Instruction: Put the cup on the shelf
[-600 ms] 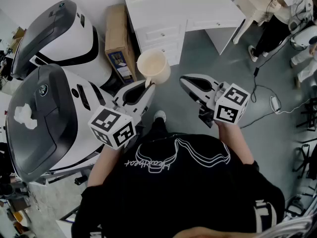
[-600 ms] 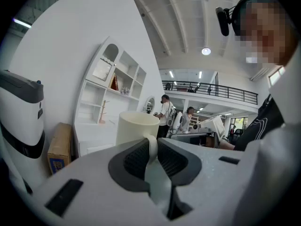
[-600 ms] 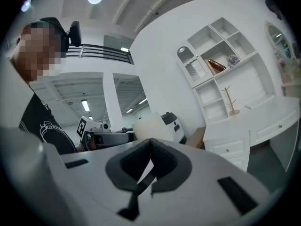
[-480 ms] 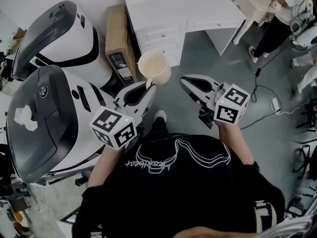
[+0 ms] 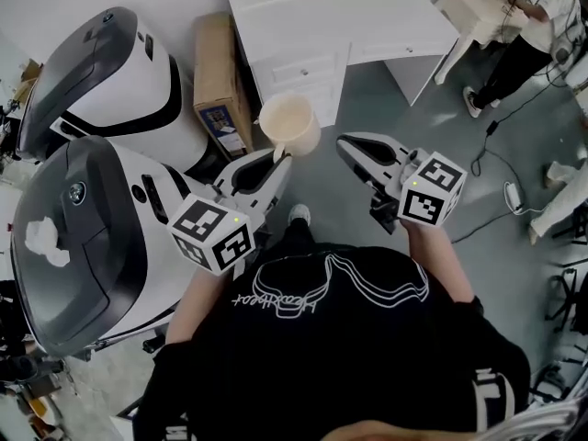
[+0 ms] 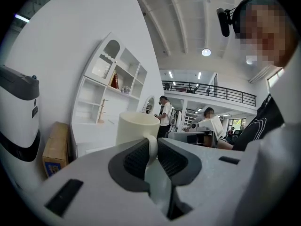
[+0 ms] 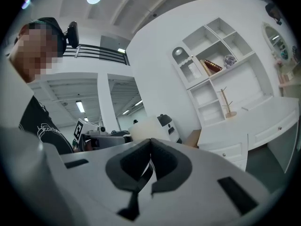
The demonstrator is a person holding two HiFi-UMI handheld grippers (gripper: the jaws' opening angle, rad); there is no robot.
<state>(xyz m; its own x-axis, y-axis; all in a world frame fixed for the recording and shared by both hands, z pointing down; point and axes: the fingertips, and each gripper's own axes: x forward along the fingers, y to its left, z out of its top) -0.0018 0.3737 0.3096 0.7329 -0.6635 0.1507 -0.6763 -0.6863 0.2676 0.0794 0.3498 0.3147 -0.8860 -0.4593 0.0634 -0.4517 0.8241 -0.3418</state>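
A cream cup (image 5: 289,123) hangs in the air in front of the white desk (image 5: 322,26), upright, mouth up. My left gripper (image 5: 278,157) is shut on the cup's handle (image 6: 151,146); the cup body (image 6: 134,128) rises just past the dark pads. My right gripper (image 5: 344,145) is held level to the right of the cup, apart from it, with its pads closed together and nothing between them (image 7: 150,155). The white shelf unit (image 6: 110,86) with open compartments stands above the desk, ahead of the cup; the shelf unit (image 7: 214,65) also shows in the right gripper view.
Two large white-and-grey machines (image 5: 92,200) stand at my left. A brown cardboard box (image 5: 219,81) leans beside the desk's drawers (image 5: 303,70). A wooden stand (image 7: 229,105) sits on the desk top. People (image 5: 528,35) stand at the far right, with cables (image 5: 501,191) on the grey floor.
The view has shifted slightly; the cup and both grippers sit a little nearer the desk. The grip on the handle is unchanged.
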